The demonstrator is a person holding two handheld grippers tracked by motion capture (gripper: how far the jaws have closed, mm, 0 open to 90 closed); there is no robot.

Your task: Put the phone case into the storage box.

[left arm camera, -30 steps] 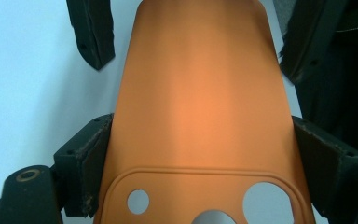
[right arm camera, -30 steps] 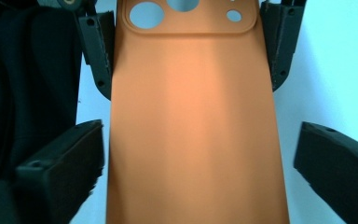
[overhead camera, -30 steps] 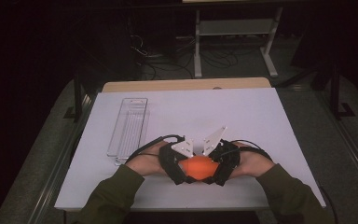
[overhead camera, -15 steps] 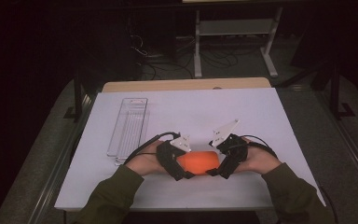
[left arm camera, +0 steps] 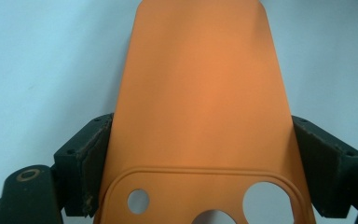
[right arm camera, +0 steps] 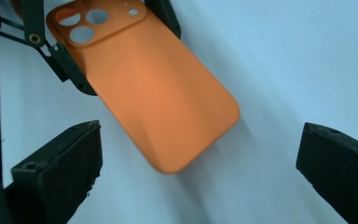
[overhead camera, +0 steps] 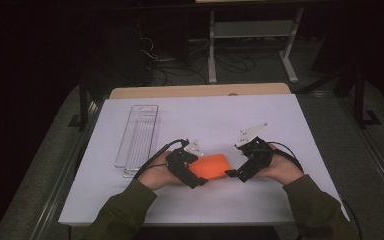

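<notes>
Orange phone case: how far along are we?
Done: the left gripper is clamped on the camera-cutout end of the orange phone case, holding it over the white table. In hand: the right gripper stands open, clear of the case's free end. Left: likely the clear tray, untouched.

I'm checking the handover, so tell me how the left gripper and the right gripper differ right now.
The left gripper is shut on the orange phone case, pads pressing its two long edges; the right gripper stands open, holding nothing. The case lies between the left gripper's jaws at its camera-hole end, while the right gripper's jaws stand apart from its rounded end. Both are black and hand-held over the white table.
</notes>
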